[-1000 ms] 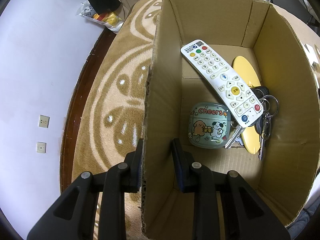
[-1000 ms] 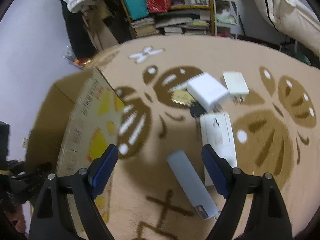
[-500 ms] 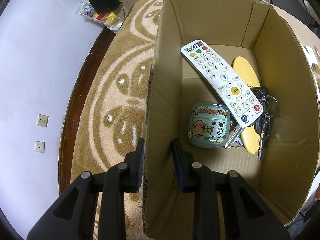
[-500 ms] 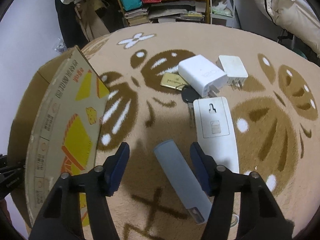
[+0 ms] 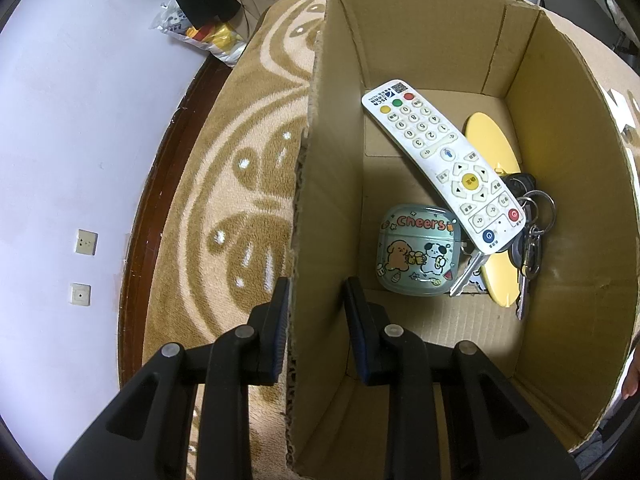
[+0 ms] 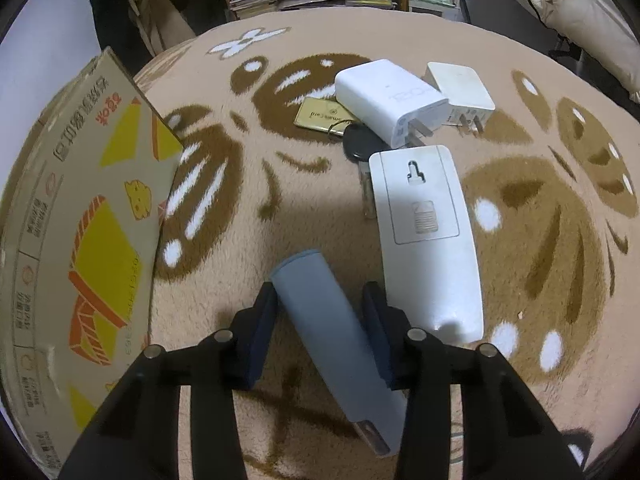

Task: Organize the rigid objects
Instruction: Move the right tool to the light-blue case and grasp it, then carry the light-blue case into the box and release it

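- Grasping step: right claw (image 6: 318,320), at lower centre of frame, had just been closing around the grey-blue bar (image 6: 332,332) on the rug (image 6: 540,240); pads were near, contact uncertain.
- Left claw (image 5: 316,320) was clamped shut on the cardboard box (image 5: 320,184) wall, steadying it.
- Next move, probably: finish closing, lift, carry to the box.
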A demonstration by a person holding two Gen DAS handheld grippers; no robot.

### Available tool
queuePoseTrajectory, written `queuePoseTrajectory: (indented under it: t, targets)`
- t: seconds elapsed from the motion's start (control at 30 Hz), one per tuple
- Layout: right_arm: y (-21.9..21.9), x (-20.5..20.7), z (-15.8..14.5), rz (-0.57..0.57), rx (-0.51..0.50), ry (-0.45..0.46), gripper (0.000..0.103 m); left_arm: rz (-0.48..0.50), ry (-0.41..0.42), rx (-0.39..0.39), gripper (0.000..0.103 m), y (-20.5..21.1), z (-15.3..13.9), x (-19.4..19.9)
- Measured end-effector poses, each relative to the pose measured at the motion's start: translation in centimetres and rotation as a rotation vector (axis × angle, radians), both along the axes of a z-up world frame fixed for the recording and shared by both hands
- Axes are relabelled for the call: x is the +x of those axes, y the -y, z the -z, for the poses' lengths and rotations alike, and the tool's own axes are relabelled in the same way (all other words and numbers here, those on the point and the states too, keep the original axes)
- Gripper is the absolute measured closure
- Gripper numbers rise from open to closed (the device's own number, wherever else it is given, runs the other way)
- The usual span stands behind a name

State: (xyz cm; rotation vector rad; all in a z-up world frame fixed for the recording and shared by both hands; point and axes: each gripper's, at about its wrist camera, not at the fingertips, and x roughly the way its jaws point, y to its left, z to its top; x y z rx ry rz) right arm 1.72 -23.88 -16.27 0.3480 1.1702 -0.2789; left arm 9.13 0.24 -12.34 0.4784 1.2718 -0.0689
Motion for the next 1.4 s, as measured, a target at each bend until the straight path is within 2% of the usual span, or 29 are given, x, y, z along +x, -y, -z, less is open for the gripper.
queuePoseTrajectory:
  t: [0.53, 1.0, 1.1, 1.2, 1.3, 1.4]
  targets:
    - [0.0, 2.0, 0.4, 0.001, -0.014, 0.042, 0.067, 0.003, 0.001, 0.006, 0.076, 0.2, -0.2, -0.3]
    - [0.3, 1.7, 0.5, -0.013, -0.01, 0.055, 0.069, 0.01, 0.005, 0.019, 0.076, 0.4, -0.3, -0.3]
    - [-0.1, 1.8, 0.3, -0.032, -0.031, 0.072, 0.073, 0.008, 0.005, 0.017, 0.076, 0.4, -0.4, -0.4]
    - [-0.5, 1.9, -0.2, -0.038, -0.038, 0.089, 0.073, 0.01, 0.005, 0.02, 0.076, 0.5, -0.4, -0.4]
    - [-0.9, 2.0, -1.1, -0.051, -0.036, 0.131, 0.073, 0.009, 0.003, 0.019, 0.076, 0.5, -0.4, -0.3]
    - [-1.5, 1.8, -2.7, -0.035, -0.075, 0.199, 0.073, 0.009, 0.004, 0.02, 0.076, 0.5, -0.4, -0.4]
